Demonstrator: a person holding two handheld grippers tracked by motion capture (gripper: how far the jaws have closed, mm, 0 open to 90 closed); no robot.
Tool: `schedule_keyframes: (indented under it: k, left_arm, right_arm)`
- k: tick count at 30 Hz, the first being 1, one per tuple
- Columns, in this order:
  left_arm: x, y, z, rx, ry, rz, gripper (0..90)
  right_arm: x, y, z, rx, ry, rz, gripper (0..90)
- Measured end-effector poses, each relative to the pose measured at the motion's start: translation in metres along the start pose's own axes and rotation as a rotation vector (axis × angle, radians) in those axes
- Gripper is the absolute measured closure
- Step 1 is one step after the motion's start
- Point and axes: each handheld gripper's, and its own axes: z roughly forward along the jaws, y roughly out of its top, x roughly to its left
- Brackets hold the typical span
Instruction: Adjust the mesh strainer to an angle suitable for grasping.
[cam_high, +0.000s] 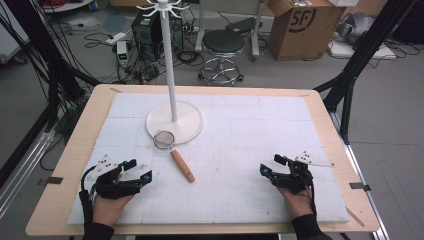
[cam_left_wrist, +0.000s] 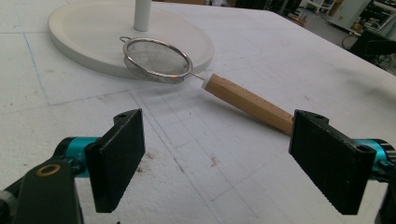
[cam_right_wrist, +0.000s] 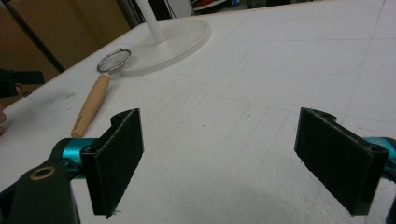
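Note:
A small wire-mesh strainer (cam_high: 164, 139) with a wooden handle (cam_high: 182, 165) lies on the white foam mat, its mesh bowl leaning on the edge of the white stand base (cam_high: 174, 122). My left gripper (cam_high: 138, 170) rests at the front left, open and empty, with the handle (cam_left_wrist: 250, 102) just beyond its jaws and the strainer bowl (cam_left_wrist: 156, 60) farther off. At the front right my right gripper (cam_high: 270, 166) sits open, nothing between its jaws. From there the strainer (cam_right_wrist: 113, 60) and handle (cam_right_wrist: 92, 105) lie far off to the left.
A tall white pole (cam_high: 168, 60) with hooks at its top rises from the round base. The foam mat (cam_high: 235, 150) covers most of the wooden table (cam_high: 75, 145). Beyond the table stand a stool (cam_high: 223, 47), a cardboard box (cam_high: 305, 27) and cables on the floor.

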Motion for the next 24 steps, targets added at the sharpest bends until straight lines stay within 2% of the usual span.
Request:
schedule_keyframes:
  k: [8,11,12,14,16,17,22,23,24]
  left_arm:
    - [-0.001,0.001,0.001,-0.004,-0.002,-0.001,21.2]
    - [-0.003,0.002,0.002,-0.006,0.001,-0.002,41.2]
    - [-0.004,0.003,0.002,-0.006,-0.008,-0.006,45.4]
    - [-0.004,0.004,0.004,-0.004,-0.035,-0.027,48.2]
    - [-0.006,0.004,0.006,0.001,-0.043,-0.037,49.5]
    - [-0.006,0.005,0.007,0.010,-0.046,-0.027,56.5]
    - [-0.004,0.008,0.011,0.023,-0.053,-0.048,65.8]
    - [-0.005,0.009,0.013,0.032,-0.057,-0.042,65.8]
    - [-0.006,0.011,0.014,0.046,-0.046,-0.015,69.2]
  right_arm:
    - [0.001,0.000,-0.001,0.000,-0.003,0.004,14.9]
    - [0.001,0.000,-0.001,0.001,-0.004,0.003,14.9]
    - [0.001,0.000,-0.001,0.004,-0.005,0.006,14.9]
    - [0.001,0.000,-0.001,0.004,-0.010,0.004,14.8]
    - [0.001,0.000,-0.001,0.007,-0.008,0.004,14.9]
    - [0.001,0.000,0.000,0.006,-0.002,-0.002,14.9]
    - [0.002,-0.001,0.000,0.011,-0.001,-0.002,14.9]
    - [0.002,-0.001,0.000,0.011,-0.001,-0.002,14.9]
    - [0.002,-0.001,0.000,0.010,-0.001,-0.001,14.9]
